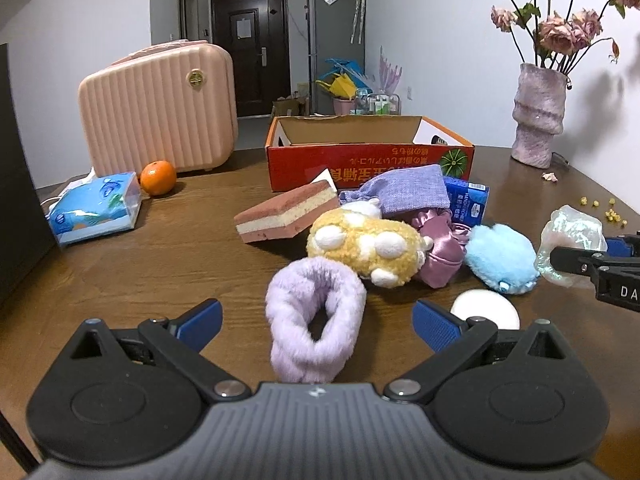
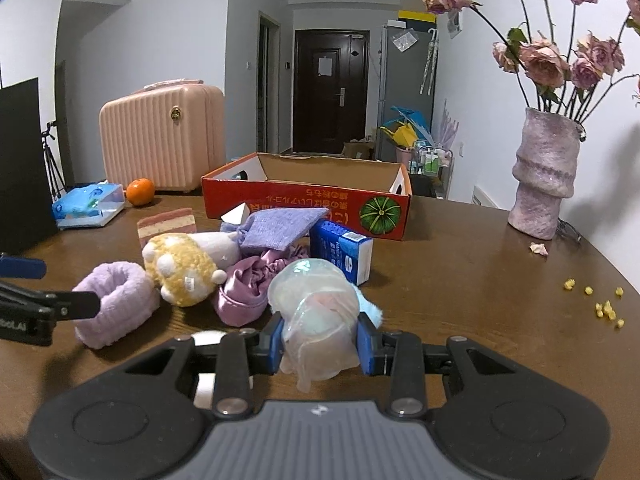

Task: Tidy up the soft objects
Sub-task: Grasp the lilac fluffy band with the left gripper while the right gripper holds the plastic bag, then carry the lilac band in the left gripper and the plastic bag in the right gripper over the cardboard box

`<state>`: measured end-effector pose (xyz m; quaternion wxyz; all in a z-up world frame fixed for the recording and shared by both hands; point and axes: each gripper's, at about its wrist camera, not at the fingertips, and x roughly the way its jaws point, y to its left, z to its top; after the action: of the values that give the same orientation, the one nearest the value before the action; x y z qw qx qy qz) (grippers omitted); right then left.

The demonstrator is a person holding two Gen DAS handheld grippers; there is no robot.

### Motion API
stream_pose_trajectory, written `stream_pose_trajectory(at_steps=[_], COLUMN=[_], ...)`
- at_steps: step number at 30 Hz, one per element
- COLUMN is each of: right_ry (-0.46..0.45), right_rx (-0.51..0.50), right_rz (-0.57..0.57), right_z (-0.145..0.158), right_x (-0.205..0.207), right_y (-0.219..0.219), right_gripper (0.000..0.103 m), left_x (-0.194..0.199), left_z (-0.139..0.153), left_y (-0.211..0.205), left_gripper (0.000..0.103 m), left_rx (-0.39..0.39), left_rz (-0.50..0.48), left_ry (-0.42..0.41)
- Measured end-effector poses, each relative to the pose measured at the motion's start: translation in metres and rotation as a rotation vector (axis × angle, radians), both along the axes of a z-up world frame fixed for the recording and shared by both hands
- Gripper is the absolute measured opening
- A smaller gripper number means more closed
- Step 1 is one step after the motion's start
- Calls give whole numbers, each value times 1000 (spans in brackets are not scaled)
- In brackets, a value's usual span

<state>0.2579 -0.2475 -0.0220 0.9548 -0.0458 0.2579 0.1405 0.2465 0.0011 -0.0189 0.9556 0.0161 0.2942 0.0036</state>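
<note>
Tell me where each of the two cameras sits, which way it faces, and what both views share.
Left wrist: rides on the left gripper, facing forward and slightly down across the table at the lilac fluffy band between its open fingers; the right gripper enters at the right edge.
Right wrist: rides on the right gripper, facing likewise, its fingers shut on a translucent squishy toy; the left gripper enters at the left edge.
Shared: the red cardboard box, yellow plush, pink suitcase and vase.

pink suitcase, orange, flower vase
</note>
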Motion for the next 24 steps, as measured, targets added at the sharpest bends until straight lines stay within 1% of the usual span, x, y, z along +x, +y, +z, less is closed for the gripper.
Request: stream_pose_trajectory(at_steps=[5,8,10,11,12,14,15,17,19,21,24], right_ry=[-5,0,5,9,13,21,23,26,24,24,24], right_rx=[-7,3,16,24,32,41,45,56,61,63,63], right_rz=[13,16,15,15,14,13,12,12,10,8,6], right_z=[-1,-5,-9,-11,-13,-17,-18,-19,-20,-21,-21], right_x=[12,18,21,22,24,26,27,27,27,27,27], right_y=[5,6,5,4,4,2,2,0,-1,-1,-1], right_gripper=[36,36,36,36,36,36,36,36,36,36,36], left_x=[24,39,47,50,52,56,57,61,62,61,58], left_z=[-6,-14,-20,-23,-26,-31,-34,-39,-41,-41,-41], left_y=[-3,-2,-2,-2,-2,-1,0,3,6,7,7], left_gripper=[103,93,90,84,75,67,64,62,57,48,38], left_rx=[12,-6,-19,-24,-24,-20,-22,-36,-53,-62,-72], left_rz=[0,19,26,26,28,30,29,29,24,19,5], left_ry=[17,45,65,75,81,92,99,121,131,128,128])
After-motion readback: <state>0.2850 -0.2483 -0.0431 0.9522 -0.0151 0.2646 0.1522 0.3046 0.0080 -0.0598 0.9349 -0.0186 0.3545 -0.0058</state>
